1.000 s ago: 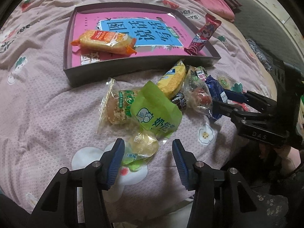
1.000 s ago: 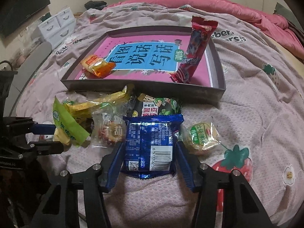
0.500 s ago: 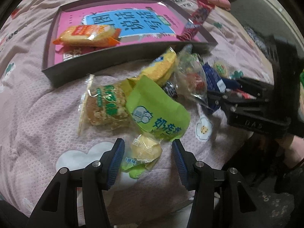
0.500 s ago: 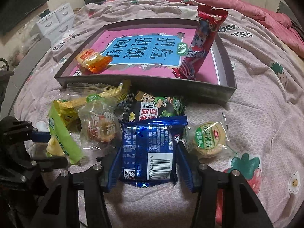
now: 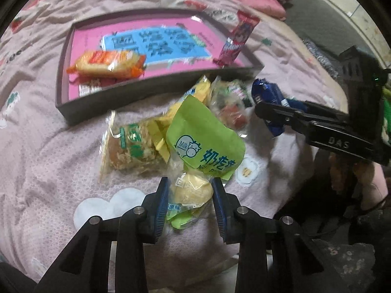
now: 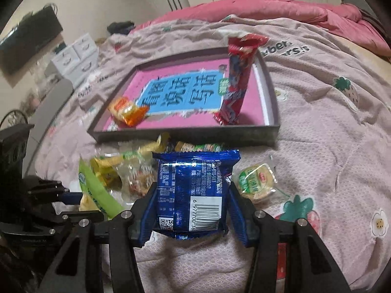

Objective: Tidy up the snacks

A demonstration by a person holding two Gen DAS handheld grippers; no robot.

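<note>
Closing just now on the yellow milk-candy packet (image 5: 191,191), the left gripper (image 5: 190,201) pinches slippery film that could slide free; ahead sits the tray (image 5: 156,97). The right gripper (image 6: 190,210) clamps the blue foil packet (image 6: 193,190).

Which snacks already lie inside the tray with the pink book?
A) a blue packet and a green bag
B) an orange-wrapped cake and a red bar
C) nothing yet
B: the orange-wrapped cake and red bar sit in the tray; the rest lie outside it.
</note>
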